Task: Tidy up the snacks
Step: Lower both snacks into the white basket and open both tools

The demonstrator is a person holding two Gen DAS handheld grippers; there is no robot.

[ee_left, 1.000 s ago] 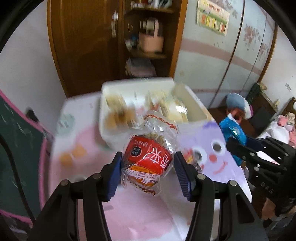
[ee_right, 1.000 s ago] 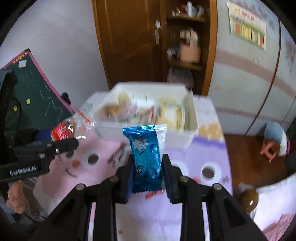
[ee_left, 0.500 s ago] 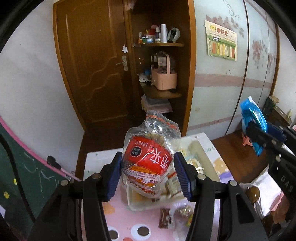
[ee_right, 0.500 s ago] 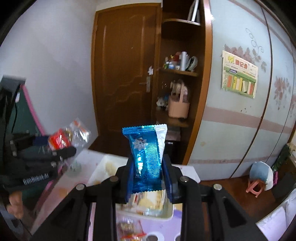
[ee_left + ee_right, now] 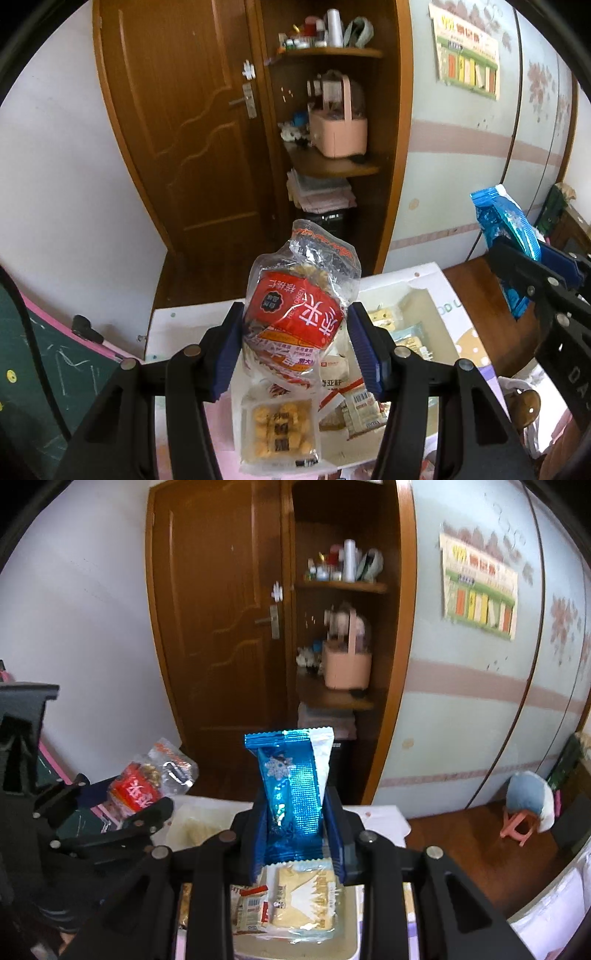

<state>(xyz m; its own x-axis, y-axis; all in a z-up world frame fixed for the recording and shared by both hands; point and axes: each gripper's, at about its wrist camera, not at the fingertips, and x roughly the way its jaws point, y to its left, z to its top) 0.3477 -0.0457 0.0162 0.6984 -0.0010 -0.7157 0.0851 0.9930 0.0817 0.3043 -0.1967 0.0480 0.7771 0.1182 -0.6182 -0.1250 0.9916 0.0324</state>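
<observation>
Both hand-held grippers have risen above the white bin (image 5: 439, 291): left hand-held gripper (image 5: 295, 345) clamps the red-labelled clear cookie bag (image 5: 295, 317), right hand-held gripper (image 5: 295, 834) the shiny blue foil packet (image 5: 291, 794).

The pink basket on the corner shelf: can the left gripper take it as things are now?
Probably not. The left gripper is already shut on a red snack bag, and the pink basket sits apart, well beyond the table.

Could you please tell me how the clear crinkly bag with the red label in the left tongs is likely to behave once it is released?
The clear crinkly bag with the red label probably flops: its loose film top droops sideways. The biscuits visible inside look brittle, so squeezing may crack them. It seems light, held up by the left tongs alone.
</observation>
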